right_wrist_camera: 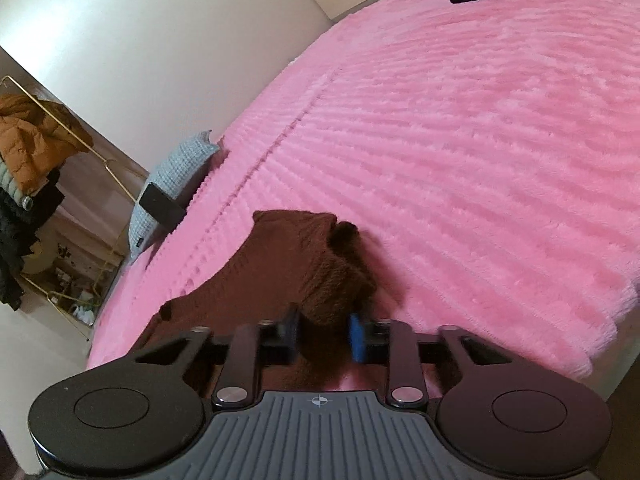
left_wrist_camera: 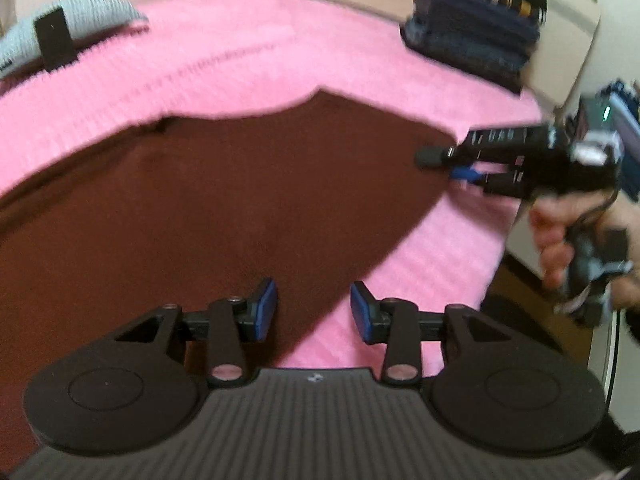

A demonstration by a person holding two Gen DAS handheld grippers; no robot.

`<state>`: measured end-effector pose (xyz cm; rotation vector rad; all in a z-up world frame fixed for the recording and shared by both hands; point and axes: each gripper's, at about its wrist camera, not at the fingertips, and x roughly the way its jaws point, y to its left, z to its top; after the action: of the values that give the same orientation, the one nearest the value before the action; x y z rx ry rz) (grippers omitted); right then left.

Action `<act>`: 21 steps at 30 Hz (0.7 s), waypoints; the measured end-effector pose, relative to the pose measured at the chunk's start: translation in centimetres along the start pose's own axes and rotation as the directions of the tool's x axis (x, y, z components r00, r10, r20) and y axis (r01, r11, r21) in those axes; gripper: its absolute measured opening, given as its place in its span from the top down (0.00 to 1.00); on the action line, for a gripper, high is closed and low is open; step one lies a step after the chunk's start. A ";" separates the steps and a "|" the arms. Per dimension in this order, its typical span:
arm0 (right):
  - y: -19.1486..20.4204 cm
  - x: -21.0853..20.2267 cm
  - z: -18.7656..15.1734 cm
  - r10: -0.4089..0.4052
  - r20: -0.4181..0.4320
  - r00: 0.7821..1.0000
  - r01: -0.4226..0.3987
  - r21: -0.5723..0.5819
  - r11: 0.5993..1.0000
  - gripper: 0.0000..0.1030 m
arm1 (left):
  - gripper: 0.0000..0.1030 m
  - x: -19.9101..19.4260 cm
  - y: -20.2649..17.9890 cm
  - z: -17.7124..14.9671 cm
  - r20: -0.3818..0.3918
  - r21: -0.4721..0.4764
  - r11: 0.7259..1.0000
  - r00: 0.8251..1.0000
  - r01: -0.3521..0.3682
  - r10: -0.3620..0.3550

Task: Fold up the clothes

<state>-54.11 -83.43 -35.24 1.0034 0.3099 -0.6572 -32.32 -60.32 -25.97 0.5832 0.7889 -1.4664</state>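
A dark brown garment [left_wrist_camera: 208, 200] lies spread on a pink fluffy blanket [left_wrist_camera: 248, 52]. My left gripper [left_wrist_camera: 314, 312] is open and empty, just above the garment's near right edge. My right gripper [left_wrist_camera: 460, 166] is at the garment's far right corner. In the right wrist view the right gripper [right_wrist_camera: 324, 334] has its blue pads closed on a bunched fold of the brown garment [right_wrist_camera: 320, 264], lifted off the blanket [right_wrist_camera: 480, 120].
A stack of folded dark clothes [left_wrist_camera: 472, 28] sits at the far right of the bed. A grey knit pillow [left_wrist_camera: 60, 20] with a black tag lies far left. A clothes rack with jackets [right_wrist_camera: 28, 152] stands beside the bed.
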 end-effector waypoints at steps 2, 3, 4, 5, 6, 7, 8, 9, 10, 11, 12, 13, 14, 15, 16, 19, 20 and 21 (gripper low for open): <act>0.4 -0.3 0.3 0.004 0.009 1.000 -0.004 -0.018 1.000 0.91 | 0.63 0.5 -0.3 -0.1 -0.015 0.014 1.000 1.000 -0.003 0.003; 0.8 -0.5 0.4 0.009 0.017 1.000 -0.009 -0.030 0.999 0.91 | 0.62 0.4 -0.4 -0.1 -0.016 0.017 1.000 1.000 -0.002 0.002; 1.2 -0.7 0.6 0.016 0.026 1.000 -0.015 -0.047 0.999 0.92 | 0.62 0.4 -0.5 -0.1 -0.017 0.019 1.000 1.000 0.000 0.000; 2.0 -1.0 0.8 0.027 0.038 0.999 -0.024 -0.083 0.996 0.92 | 0.61 0.4 -0.4 -0.2 -0.016 0.017 1.000 1.000 0.001 -0.001; 2.7 -1.1 1.0 0.034 0.043 0.998 -0.029 -0.111 0.993 0.92 | 0.61 0.4 -0.3 -0.2 -0.014 0.014 1.000 1.000 0.002 -0.002; 3.5 -1.1 1.1 0.040 0.048 0.998 -0.033 -0.139 0.990 0.92 | 0.61 0.5 -0.2 -0.2 -0.012 0.011 1.000 1.000 0.003 -0.003; 4.4 -1.2 1.3 0.048 0.051 0.998 -0.039 -0.165 0.986 0.92 | 0.61 0.2 -0.1 -0.2 -0.004 0.001 1.000 1.000 0.003 -0.003; 5.4 -1.2 1.5 0.056 0.053 0.997 -0.045 -0.190 0.981 0.92 | 0.62 -0.5 0.1 -0.3 0.018 -0.015 1.000 1.000 -0.003 0.003; 6.4 -1.3 1.6 0.066 0.056 0.996 -0.052 -0.218 0.974 0.92 | 0.62 -1.3 0.3 -0.3 0.042 -0.031 0.999 0.999 -0.010 0.011; 8.0 -1.4 1.5 0.084 0.062 0.995 -0.065 -0.260 0.963 0.93 | 0.62 -2.1 0.5 -0.4 0.065 -0.048 0.999 0.998 -0.016 0.019; 9.6 -1.5 1.4 0.101 0.068 0.993 -0.077 -0.301 0.951 0.92 | 0.62 -3.6 1.0 -0.7 0.098 -0.068 0.997 0.994 -0.038 0.044; 11.2 -1.6 1.2 0.122 0.071 0.990 -0.090 -0.345 0.934 0.92 | 0.62 -5.1 1.6 -1.1 0.131 -0.089 0.994 0.989 -0.060 0.072; 13.4 -1.7 0.5 0.152 0.068 0.986 -0.112 -0.404 0.908 0.92 | 0.61 -6.6 2.6 -1.9 0.149 -0.120 0.988 0.983 -0.092 0.110; 15.4 -1.6 -0.5 0.180 0.056 0.982 -0.135 -0.460 0.878 0.92 | 0.60 -8.1 3.6 -2.7 0.164 -0.153 0.980 0.975 -0.124 0.149; 17.5 -1.5 -1.7 0.208 0.040 0.977 -0.158 -0.516 0.842 0.92 | 0.60 -9.6 4.7 -3.5 0.179 -0.186 0.970 0.966 -0.155 0.189; 23.8 -0.3 -7.9 0.299 -0.076 0.951 -0.268 -0.685 0.678 0.92 | 0.58 -13.9 8.4 -6.7 0.175 -0.287 0.921 0.931 -0.262 0.320; 25.6 0.3 -10.4 0.322 -0.128 0.938 -0.309 -0.730 0.609 0.92 | 0.58 -15.1 9.6 -7.9 0.161 -0.315 0.901 0.919 -0.298 0.360; 27.3 0.9 -12.9 0.338 -0.182 0.923 -0.348 -0.769 0.537 0.92 | 0.58 -16.2 10.8 -9.0 0.144 -0.342 0.879 0.905 -0.333 0.399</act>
<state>-35.30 -62.70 -23.84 0.1698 0.3534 -0.0886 -21.65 -42.58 -20.55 0.3075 0.6781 -1.0050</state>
